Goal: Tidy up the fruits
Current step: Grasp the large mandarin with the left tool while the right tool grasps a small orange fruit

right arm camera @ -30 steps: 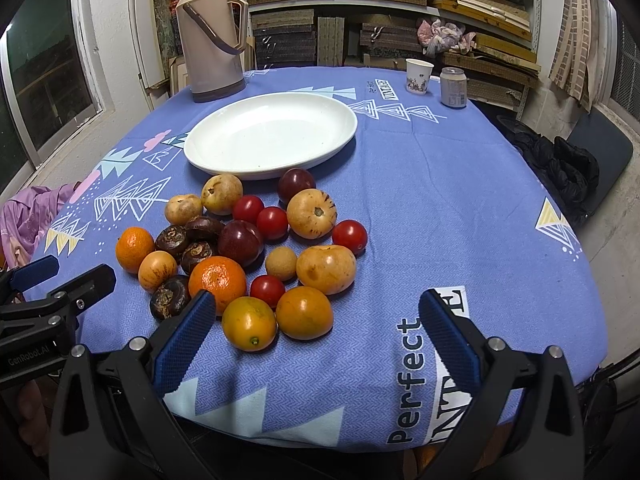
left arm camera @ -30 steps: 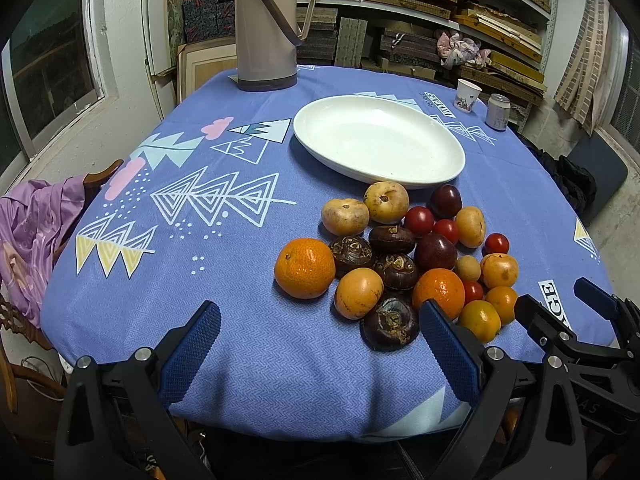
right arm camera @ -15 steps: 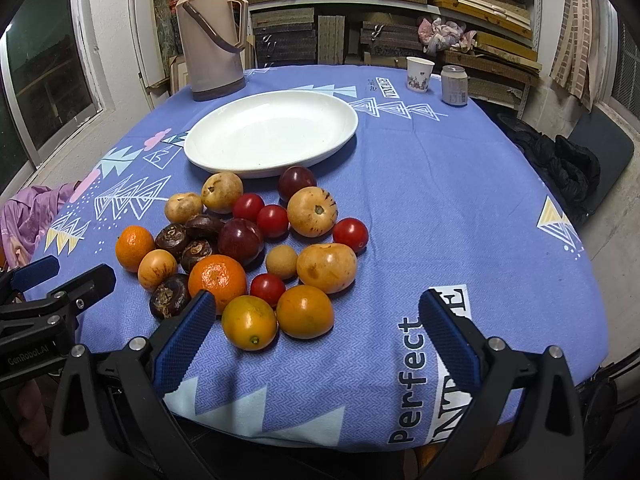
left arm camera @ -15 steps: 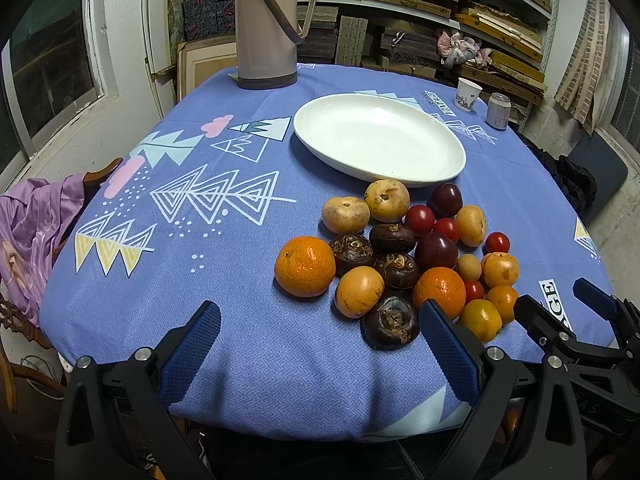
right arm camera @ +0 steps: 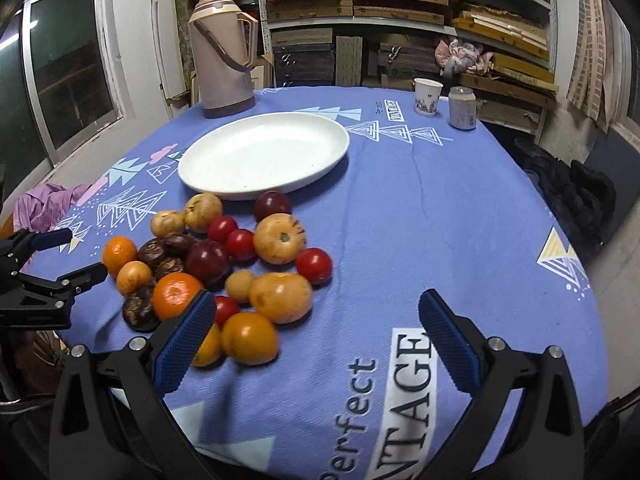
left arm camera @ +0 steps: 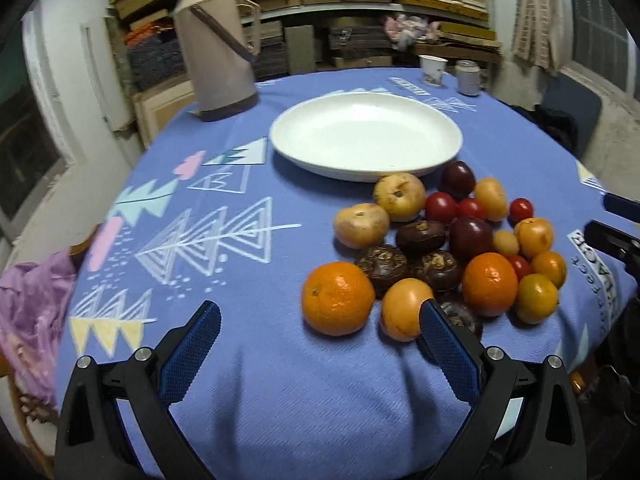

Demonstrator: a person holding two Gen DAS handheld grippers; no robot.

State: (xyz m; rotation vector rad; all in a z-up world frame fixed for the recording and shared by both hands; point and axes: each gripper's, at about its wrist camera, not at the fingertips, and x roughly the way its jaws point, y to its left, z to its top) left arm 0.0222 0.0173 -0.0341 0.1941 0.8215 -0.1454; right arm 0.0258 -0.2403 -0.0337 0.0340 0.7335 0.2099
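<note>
My left claw (left arm camera: 320, 330) stands wide and holds nothing, low over the near edge of the blue tablecloth (left arm camera: 248, 380); its right finger (left arm camera: 444, 344) sits in front of a dark round fruit (left arm camera: 460, 314) that it half hides, so I cannot say whether they touch. My right claw (right arm camera: 318, 322) is just as wide and grips nothing; its left finger (right arm camera: 188, 334) overlaps the near side of the fruit heap (right arm camera: 224, 264), while its right finger (right arm camera: 446, 336) hangs over bare cloth beside the printed lettering (right arm camera: 408, 392).

The fruit lies in one tight cluster on the cloth, pieces touching one another; a big orange (left arm camera: 338, 298) sits at its left edge, a second orange (left arm camera: 490, 284) further right, small red tomatoes (left arm camera: 440, 207) and dark plums (left arm camera: 470, 238) in the middle, pale yellowish fruits (left arm camera: 399, 196) at the far side. The white plate (left arm camera: 366, 136) lies just beyond the heap with nothing on it; the nearest fruits sit right at its rim, though the blur leaves contact unclear. A tall flask (right arm camera: 222, 52) stands behind the plate; a paper cup (right arm camera: 427, 96) and a can (right arm camera: 462, 108) stand side by side far off to the right.
</note>
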